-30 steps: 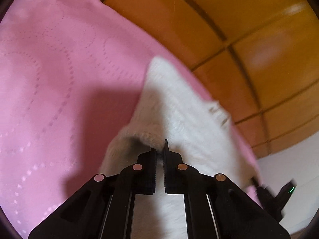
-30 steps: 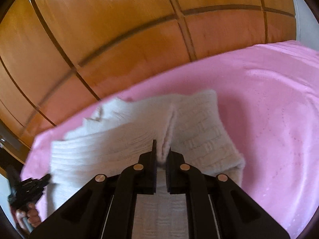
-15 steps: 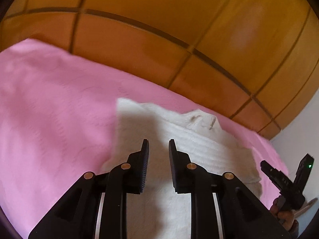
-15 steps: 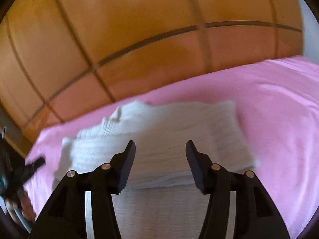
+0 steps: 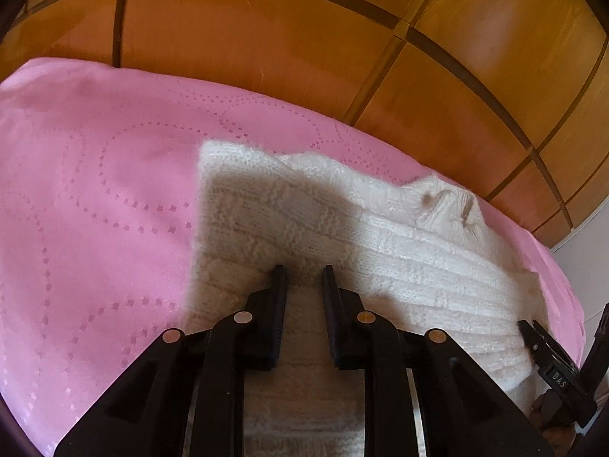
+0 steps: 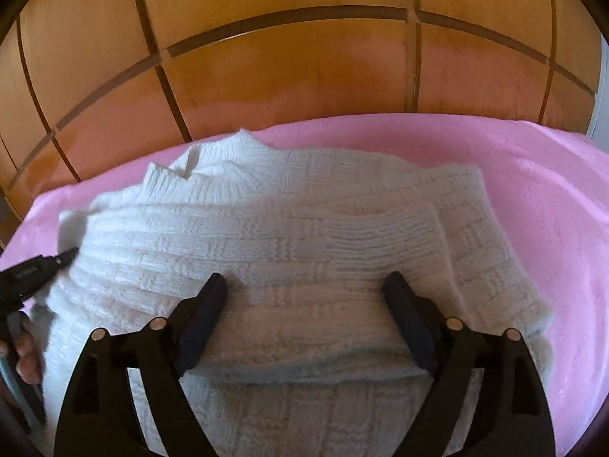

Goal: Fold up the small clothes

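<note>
A white knitted sweater [image 6: 289, 236] lies on a pink quilted bedspread [image 6: 533, 198], its lower part folded up over the body. It also shows in the left wrist view [image 5: 380, 251], neck towards the far edge. My right gripper [image 6: 306, 285] is wide open just above the folded edge, holding nothing. My left gripper [image 5: 304, 272] is open a little, low over the sweater's left part, holding nothing. The other gripper's tip shows at the right edge of the left wrist view [image 5: 548, 354] and at the left edge of the right wrist view [image 6: 42, 266].
A wooden panelled headboard [image 6: 289, 76] rises right behind the bed's far edge. Pink bedspread [image 5: 95, 209] stretches left of the sweater. A white wall [image 5: 586, 266] shows at the far right.
Both grippers let go of the sweater's edge and opened; the right one opened wide. The lifted part now lies folded flat on the sweater, and both grippers have drawn back over it.
</note>
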